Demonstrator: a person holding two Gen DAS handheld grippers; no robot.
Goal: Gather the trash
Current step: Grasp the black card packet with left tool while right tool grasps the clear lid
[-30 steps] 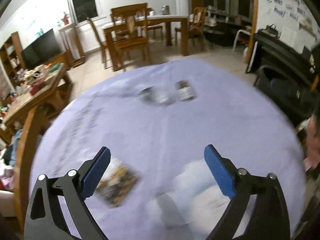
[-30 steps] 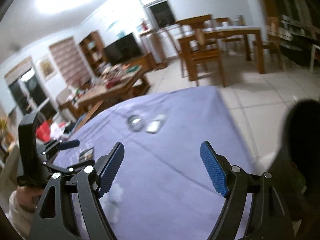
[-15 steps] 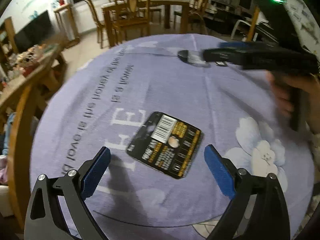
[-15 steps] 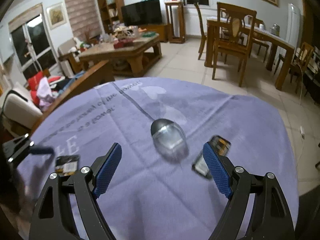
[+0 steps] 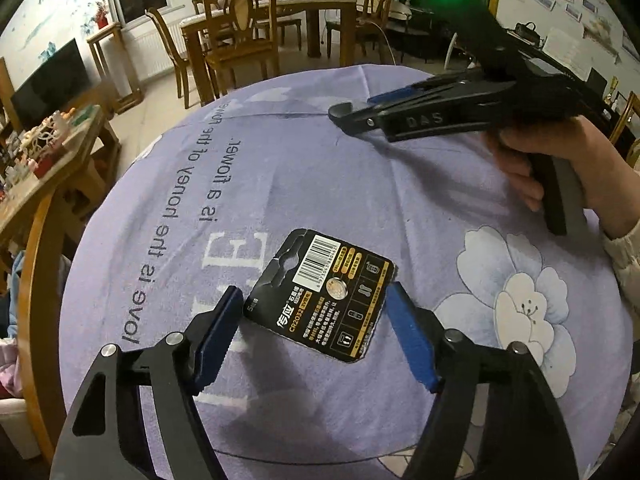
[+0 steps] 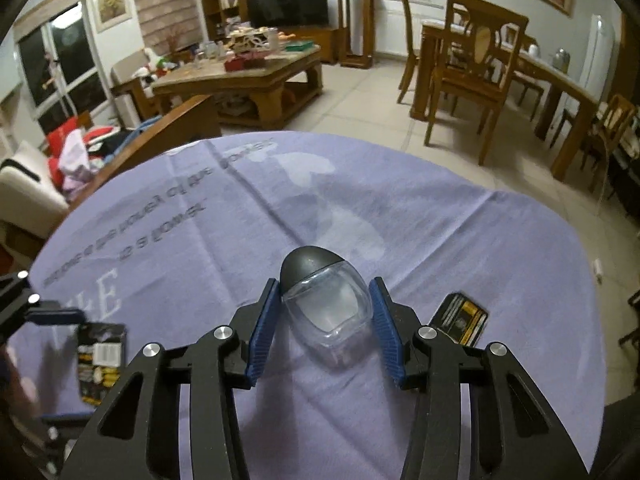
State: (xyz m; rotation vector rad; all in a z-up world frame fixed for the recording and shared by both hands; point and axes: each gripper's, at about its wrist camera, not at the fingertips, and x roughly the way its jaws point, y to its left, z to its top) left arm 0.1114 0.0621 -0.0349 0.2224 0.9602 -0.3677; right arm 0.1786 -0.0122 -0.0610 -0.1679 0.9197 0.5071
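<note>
Flanking item one, the left gripper [image 5: 316,320] stands with its blue-padded fingers [image 5: 408,340] apart, one to either side of a flat black-and-gold battery blister card [image 5: 320,292] in the lower centre of the left wrist view; pads close beside its edges, contact not certain. Card: thin, stiff, light, lying flat on the lilac printed tablecloth [image 5: 280,184]. Likely hard to lift from flat cloth; take hold across two opposite edges, or tip one edge up first.

Item two, lower centre of the right wrist view: clear plastic egg-shaped container with dark grey cap [image 6: 324,304], lying on its side between the fingers of the right gripper [image 6: 324,320]. Pads narrowly apart and close to its walls; whether they already clamp it cannot be told. Smooth, curved, light; probably slippery and prone to squirting forward. Grip across the widest clear body.

Item three, lower right of that view: second black-and-gold card [image 6: 464,320], flat on cloth beside the right finger.
</note>
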